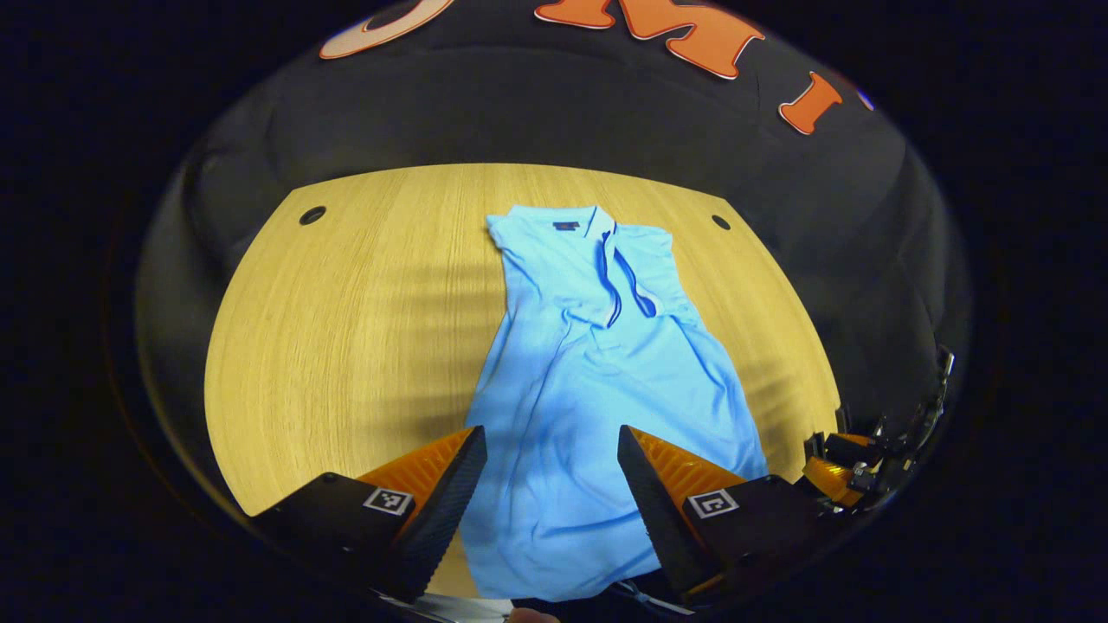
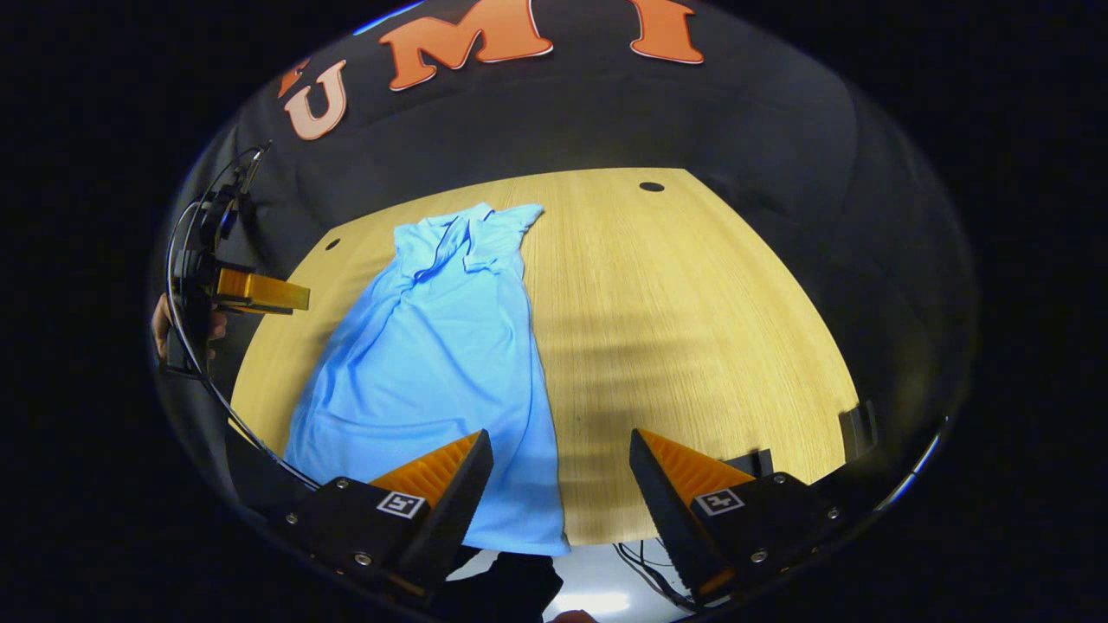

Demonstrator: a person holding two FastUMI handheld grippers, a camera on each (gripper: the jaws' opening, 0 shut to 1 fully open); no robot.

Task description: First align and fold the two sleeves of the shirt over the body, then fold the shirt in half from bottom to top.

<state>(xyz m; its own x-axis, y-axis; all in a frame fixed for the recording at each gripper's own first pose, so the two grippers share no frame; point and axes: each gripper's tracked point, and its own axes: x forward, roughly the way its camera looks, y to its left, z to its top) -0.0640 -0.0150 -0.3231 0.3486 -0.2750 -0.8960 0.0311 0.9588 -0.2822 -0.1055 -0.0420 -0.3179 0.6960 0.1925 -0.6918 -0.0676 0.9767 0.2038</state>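
My left hand-held gripper point(image 1: 551, 480) hangs with its fingers spread wide and pinching nothing, straddling the lower body of the shirt point(image 1: 589, 381), which lies flat on the bench point(image 1: 346, 346) just ahead of and below it. My right hand-held gripper point(image 2: 561, 484) is spread and empty too, with one finger over the shirt's near corner and the other over bare wood. I judge both sit back at the hem end because the sleeves point(image 1: 636, 285) already lie folded over the chest beside the collar point(image 1: 597, 225), leaving the bottom-to-top fold. The hem itself runs off the bench's near edge beneath my fingers, so I cannot tell how straight it lies, and the right sleeve's edge is hard to make out.
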